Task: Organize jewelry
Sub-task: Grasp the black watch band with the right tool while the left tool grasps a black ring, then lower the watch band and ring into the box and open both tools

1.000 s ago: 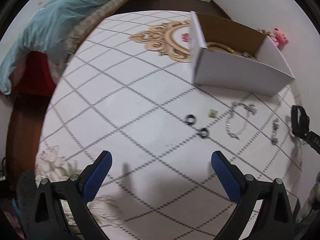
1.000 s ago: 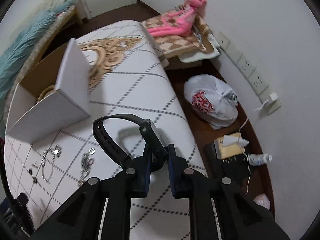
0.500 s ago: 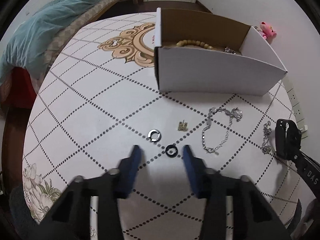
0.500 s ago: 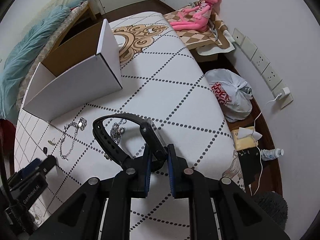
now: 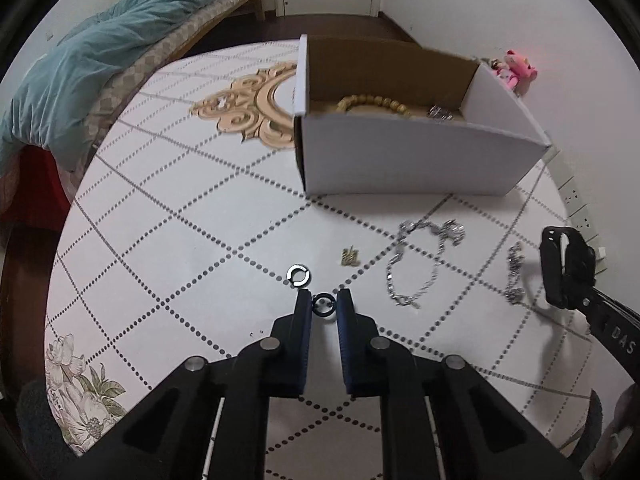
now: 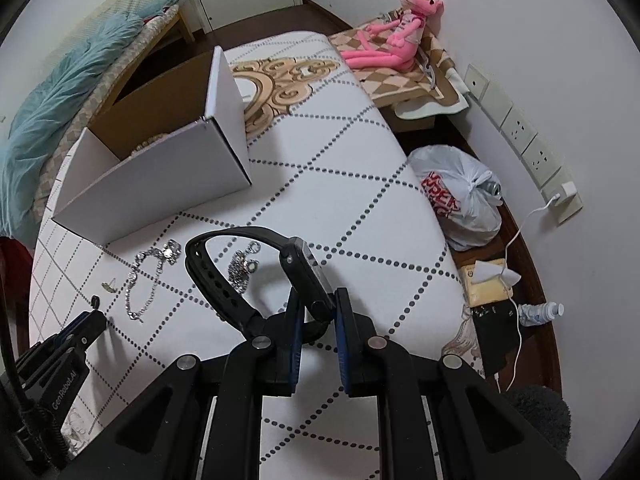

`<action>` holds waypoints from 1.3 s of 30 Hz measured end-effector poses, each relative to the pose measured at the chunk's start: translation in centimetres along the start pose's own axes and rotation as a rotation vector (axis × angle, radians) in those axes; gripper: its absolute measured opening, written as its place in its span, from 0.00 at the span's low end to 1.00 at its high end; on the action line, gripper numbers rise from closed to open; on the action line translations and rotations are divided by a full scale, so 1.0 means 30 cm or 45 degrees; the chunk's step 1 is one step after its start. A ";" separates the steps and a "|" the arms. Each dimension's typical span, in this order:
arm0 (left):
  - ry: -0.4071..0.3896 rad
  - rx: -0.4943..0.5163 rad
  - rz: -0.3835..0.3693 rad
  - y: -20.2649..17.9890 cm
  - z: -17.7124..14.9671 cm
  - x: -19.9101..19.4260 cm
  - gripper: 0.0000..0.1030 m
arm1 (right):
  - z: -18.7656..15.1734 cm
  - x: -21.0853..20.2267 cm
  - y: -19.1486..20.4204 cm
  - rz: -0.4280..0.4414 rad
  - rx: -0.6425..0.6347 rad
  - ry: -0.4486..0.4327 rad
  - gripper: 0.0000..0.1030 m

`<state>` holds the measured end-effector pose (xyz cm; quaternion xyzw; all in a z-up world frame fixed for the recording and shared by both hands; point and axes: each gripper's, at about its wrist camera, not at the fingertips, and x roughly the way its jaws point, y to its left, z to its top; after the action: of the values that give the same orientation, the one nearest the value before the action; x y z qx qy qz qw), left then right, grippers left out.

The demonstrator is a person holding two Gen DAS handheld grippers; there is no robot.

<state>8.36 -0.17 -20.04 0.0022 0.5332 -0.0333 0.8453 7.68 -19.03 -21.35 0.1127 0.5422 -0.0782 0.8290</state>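
Bed: far left in my left camera I see a teal quilt [image 5: 92, 76] heaped on a bed beside the table.
Table: white top with dotted diamond lines [image 5: 180, 208] and a gold ornament [image 5: 256, 108] printed near the box.
Silver ring: a split silver ring [image 5: 298, 275] lies on the table just ahead of my left claw.
Left claw: my left claw [image 5: 323, 305] is down at the table with its blue pads drawn in on either side of a small black ring [image 5: 322, 305]; the pads look to be touching the ring, so I read it as grasping it, with the ring at table level.
Gold charm: a small gold piece [image 5: 350, 257] lies a little right of the silver ring.
Box: the white cardboard box [image 5: 400, 160] stands open behind the loose pieces; inside I see a wooden bead bracelet [image 5: 372, 102] and something silvery [image 5: 440, 113].
Chain: a silver chain bracelet [image 5: 420, 264] lies in a loop in front of the box.
Second chain: a shorter silver piece [image 5: 514, 272] lies right of it, near the watch.
Right claw: my right claw [image 6: 316, 312] is clenched on the black watch [image 6: 304, 268], gripping it at the case, the strap [image 6: 212, 276] arching up and left above the table.
Floor at right: pink plush toy [image 6: 396, 36], white plastic bag [image 6: 460, 200].
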 end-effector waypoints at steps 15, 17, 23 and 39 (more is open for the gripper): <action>-0.212 -0.011 -0.176 0.001 0.285 -0.247 0.09 | 0.216 -0.203 0.098 0.156 -0.071 -0.143 0.15; -0.180 -0.027 -0.220 0.015 0.344 -0.229 0.09 | 0.279 -0.199 0.129 0.177 -0.096 -0.140 0.15; -0.085 -0.038 -0.272 0.052 0.488 -0.144 0.10 | 0.467 -0.093 0.225 0.208 -0.159 -0.051 0.15; 0.019 -0.076 -0.148 0.094 0.556 -0.080 0.82 | 0.509 0.007 0.280 0.221 -0.263 0.140 0.57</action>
<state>22.53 2.13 -10.76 -0.0538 0.5394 -0.0663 0.8377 23.34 -15.08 -14.79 0.0774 0.5802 0.0563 0.8089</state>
